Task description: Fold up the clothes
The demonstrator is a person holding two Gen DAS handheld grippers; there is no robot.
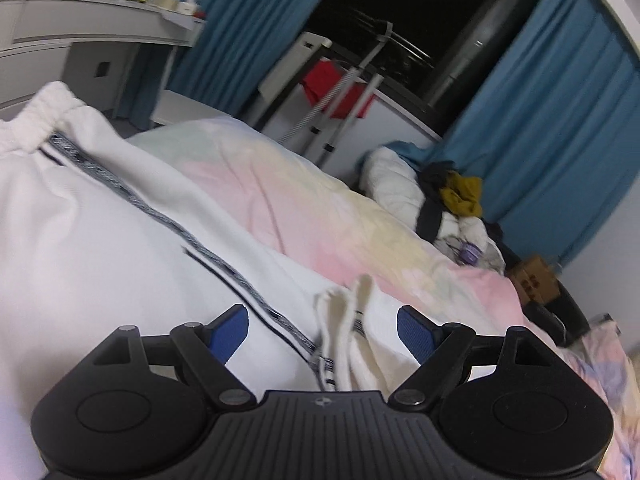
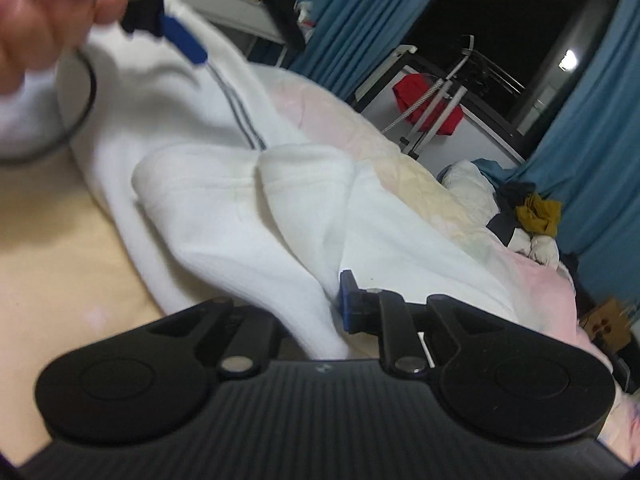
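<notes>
Left gripper [image 1: 323, 330] fingers wide over white pants [image 1: 120, 240], gripping nothing. Right gripper [image 2: 304, 312] pinching a pant fold; thick fleece could slip, fold collapses on bed [image 1: 300, 200].

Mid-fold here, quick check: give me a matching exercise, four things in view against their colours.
Things:
1. trousers
2. curtains
3. cloth on the drying rack
4. crumpled garment on the pile

Colours:
a. mustard
b. white with a grey side stripe
c. red
d. teal blue

Pairs: 1-b, 2-d, 3-c, 4-a
</notes>
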